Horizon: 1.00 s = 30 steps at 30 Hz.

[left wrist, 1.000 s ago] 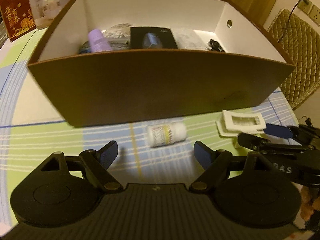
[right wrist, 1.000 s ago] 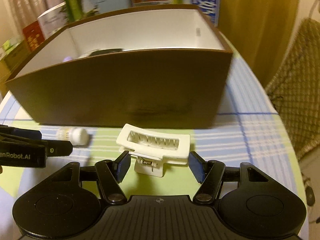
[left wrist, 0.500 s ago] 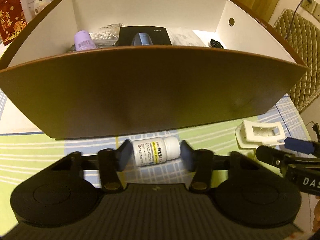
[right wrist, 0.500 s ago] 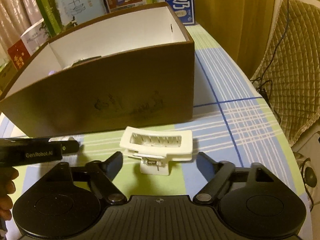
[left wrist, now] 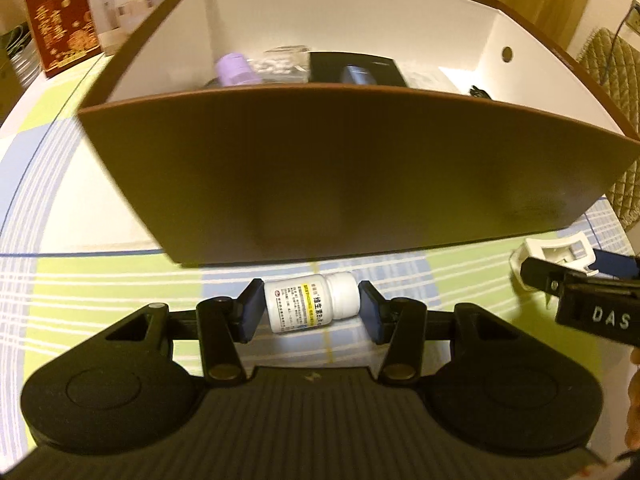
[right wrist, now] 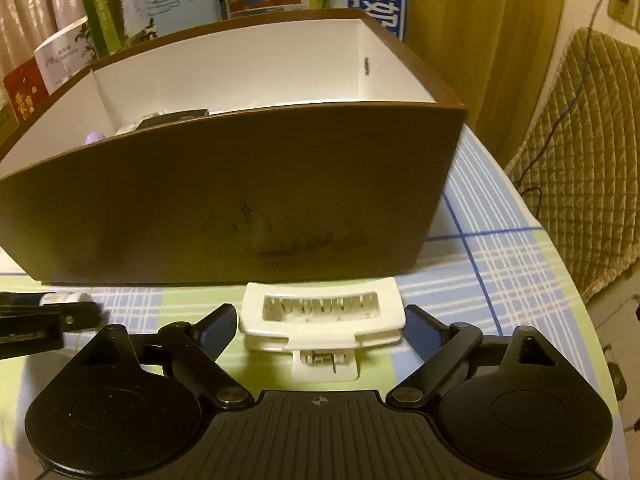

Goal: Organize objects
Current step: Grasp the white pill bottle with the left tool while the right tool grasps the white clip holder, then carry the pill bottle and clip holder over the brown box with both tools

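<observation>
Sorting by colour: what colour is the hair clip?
White; the clip shows best in the right wrist view.

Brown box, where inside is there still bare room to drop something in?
In the brown box, the white floor at the right end, below the round hole, is bare. The left and middle are crowded: purple bottle, pill bag, black packet.

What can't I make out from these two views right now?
- Box floor, left wrist view: the brown front wall hides it.
- Pill bottle, right wrist view: left gripper covers most.
- Hair clip, left wrist view: right gripper overlaps it.
- Bottle label: too small.
</observation>
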Tool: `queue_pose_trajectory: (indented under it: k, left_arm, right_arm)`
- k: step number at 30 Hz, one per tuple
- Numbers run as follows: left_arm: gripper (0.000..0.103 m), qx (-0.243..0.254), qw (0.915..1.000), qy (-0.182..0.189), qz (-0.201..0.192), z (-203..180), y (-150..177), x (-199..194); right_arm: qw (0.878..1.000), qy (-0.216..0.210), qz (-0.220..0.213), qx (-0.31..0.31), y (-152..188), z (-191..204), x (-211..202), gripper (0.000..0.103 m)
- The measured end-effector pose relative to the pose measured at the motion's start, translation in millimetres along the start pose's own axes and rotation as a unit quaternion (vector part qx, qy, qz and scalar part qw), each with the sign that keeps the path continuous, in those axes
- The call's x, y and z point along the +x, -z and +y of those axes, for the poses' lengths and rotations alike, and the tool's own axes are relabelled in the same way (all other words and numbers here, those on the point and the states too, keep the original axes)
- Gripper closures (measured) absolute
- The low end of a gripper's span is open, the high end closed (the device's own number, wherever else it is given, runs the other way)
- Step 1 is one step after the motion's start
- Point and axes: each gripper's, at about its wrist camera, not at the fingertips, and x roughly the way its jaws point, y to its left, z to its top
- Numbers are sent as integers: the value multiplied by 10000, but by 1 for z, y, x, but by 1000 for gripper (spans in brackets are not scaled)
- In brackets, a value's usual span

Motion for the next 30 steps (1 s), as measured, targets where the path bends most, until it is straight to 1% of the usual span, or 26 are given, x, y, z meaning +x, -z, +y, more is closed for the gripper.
queue_pose_trajectory:
  k: [4,13,20,26,30]
  left_arm:
    - [58,-32,10000,-59,22,7,3,-3]
    - [58,-39,9999,-132,87,15,13,-13]
    - [58,-3,9998,-127,141,13,29,-26]
    - [58,-34,9997,-97,201,9,43,-38]
    - [58,-24,9997,-61,226,6,57,-45]
  right_arm:
    - [9998,-4,59,-172,0,3,3,18]
    - [9989,-212,156,-400,6,7,-3,19]
    - [9970,-421,251,-593,22,13,-16,19]
    - [9950,-598,326,-729,42,14,-35,19]
    - [9935,-704,394,-809,51,14,-43,19]
